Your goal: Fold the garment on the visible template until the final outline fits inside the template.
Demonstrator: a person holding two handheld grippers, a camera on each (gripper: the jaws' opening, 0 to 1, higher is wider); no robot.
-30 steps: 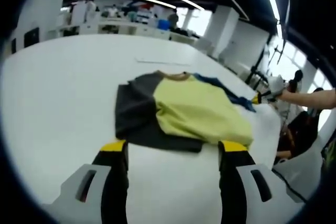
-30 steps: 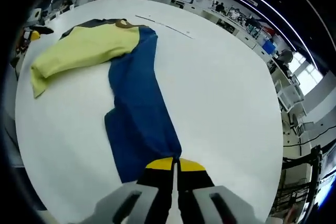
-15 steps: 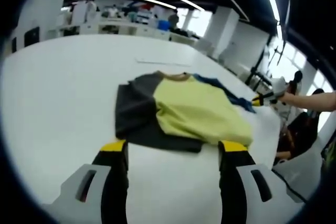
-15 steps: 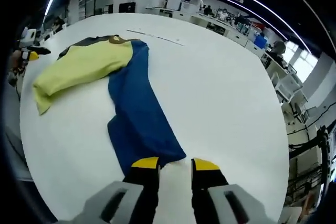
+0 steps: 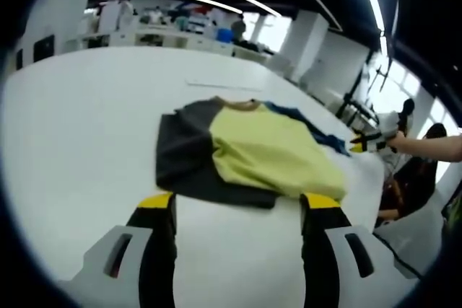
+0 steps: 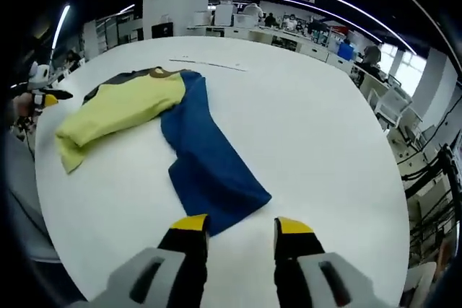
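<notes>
Right gripper (image 6: 242, 227): its yellow-tipped black fingers (image 6: 189, 226) stand apart with nothing between them, poised just short of the free end of the dark blue cloth panel (image 6: 209, 167). Left gripper (image 5: 240, 203): fingers (image 5: 155, 202) spread wide, also empty, hovering just before the near edge of the charcoal grey panel (image 5: 184, 160).

The garment, a three-coloured soft fabric top (image 5: 249, 153), lies flat on the white round tabletop (image 6: 317, 128). Its pale yellow-green middle section (image 6: 119, 106) overlaps the grey side, while the blue part trails outward as a long strip (the tan collar sits at the far end).

Step in hand, as judged: between folds, both tools free of the cloth. No template outline can be made out on the tabletop.

Next move, as judged: grip the blue strip at its free corner and carry it over the yellow section; the thin cloth may crease or slide as it is lifted.
</notes>
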